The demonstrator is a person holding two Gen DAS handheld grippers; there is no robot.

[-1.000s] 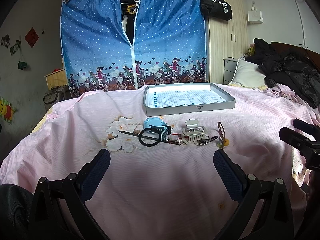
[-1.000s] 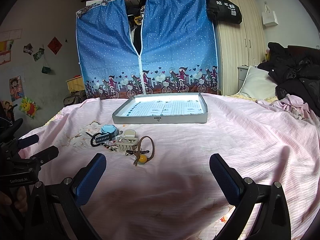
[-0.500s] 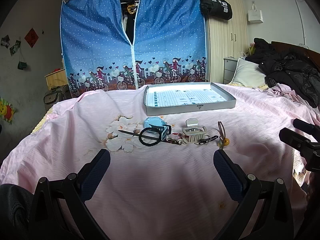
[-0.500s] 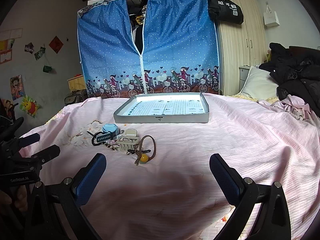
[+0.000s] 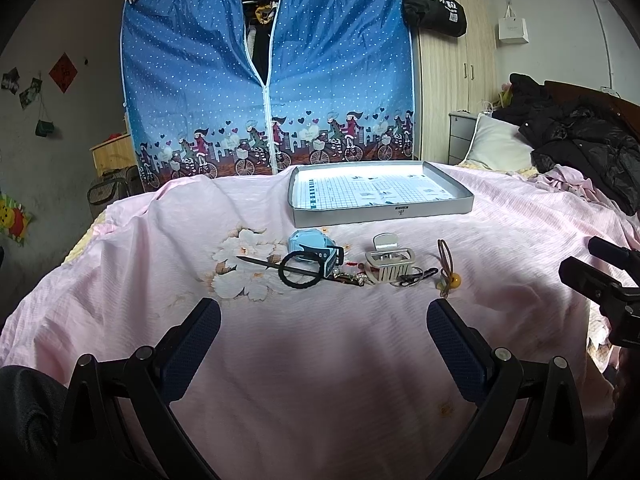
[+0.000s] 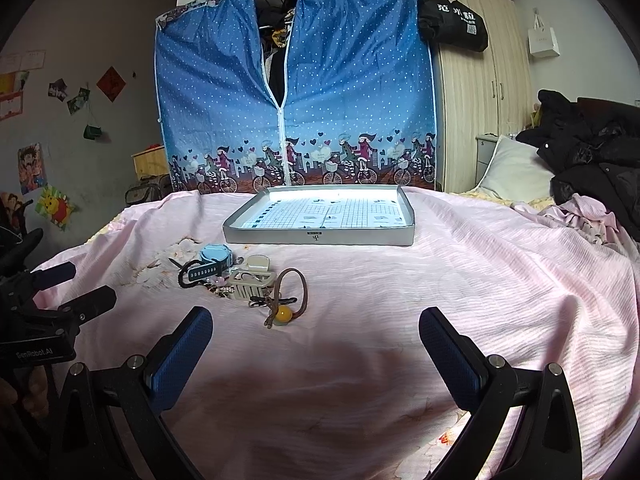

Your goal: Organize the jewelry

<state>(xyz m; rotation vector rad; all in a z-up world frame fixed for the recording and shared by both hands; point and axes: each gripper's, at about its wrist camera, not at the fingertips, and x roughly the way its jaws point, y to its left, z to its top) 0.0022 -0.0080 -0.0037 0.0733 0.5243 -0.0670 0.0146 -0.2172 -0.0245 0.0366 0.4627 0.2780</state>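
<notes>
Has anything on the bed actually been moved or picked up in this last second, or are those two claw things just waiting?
Nothing was picked up or let go. The right gripper has eased slightly forward, so the tray looks a little nearer. The left gripper stays put. Both remain open and empty. The hair tie with the yellow bead, the white clip and the blue watch lie where they were.
</notes>
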